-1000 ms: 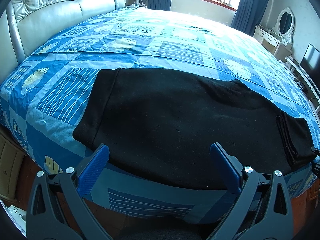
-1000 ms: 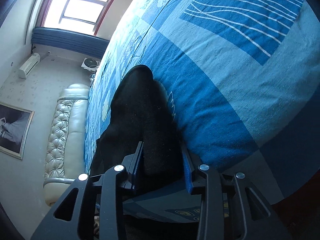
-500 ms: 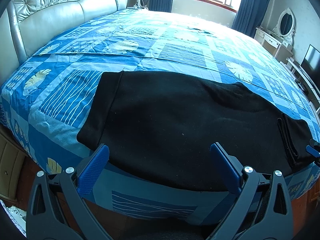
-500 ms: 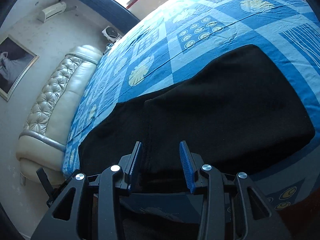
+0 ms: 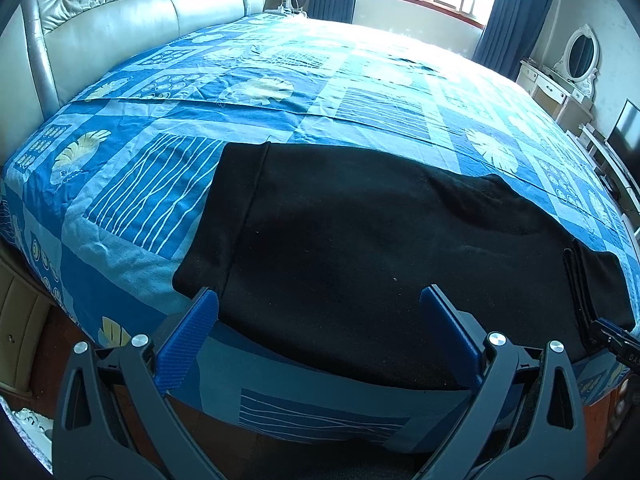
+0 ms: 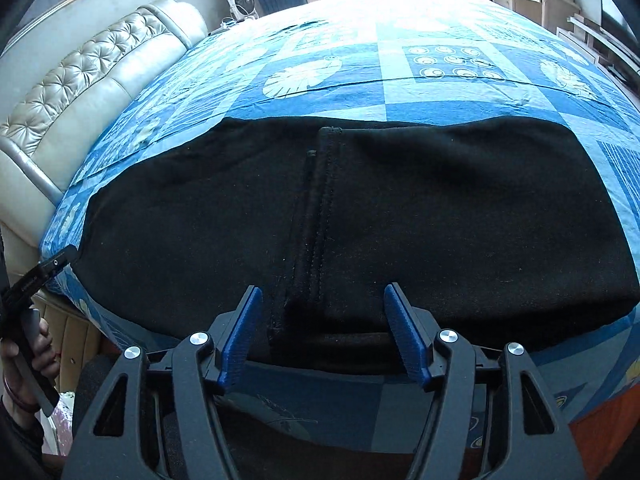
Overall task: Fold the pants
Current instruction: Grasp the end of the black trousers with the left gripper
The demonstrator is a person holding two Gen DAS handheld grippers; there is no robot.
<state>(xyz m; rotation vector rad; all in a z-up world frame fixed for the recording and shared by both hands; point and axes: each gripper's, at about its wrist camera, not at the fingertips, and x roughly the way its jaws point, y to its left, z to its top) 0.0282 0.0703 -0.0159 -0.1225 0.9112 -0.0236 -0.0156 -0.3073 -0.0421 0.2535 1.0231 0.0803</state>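
Note:
Black pants (image 5: 360, 248) lie flat along the near edge of the bed, waistband at the left, with a folded-over cuff end (image 5: 592, 280) at the right. My left gripper (image 5: 320, 320) is open wide over the pants' near edge, holding nothing. In the right wrist view the pants (image 6: 440, 208) show a raised cuff seam (image 6: 316, 216) running toward me. My right gripper (image 6: 322, 316) is open, its pads straddling that seam at the near edge, not clamped on it.
The bed has a blue patchwork cover (image 5: 280, 92) and a tufted cream headboard (image 5: 120, 4) at the left. A white dresser with mirror (image 5: 560, 80) and a TV (image 5: 624, 132) stand at the right. The left gripper's handle and hand (image 6: 28, 308) show at the right wrist view's left edge.
My right gripper let go of the black cloth, opened and swung level to face the pants. The left gripper drifted slightly; the pants sit a little further away in its view.

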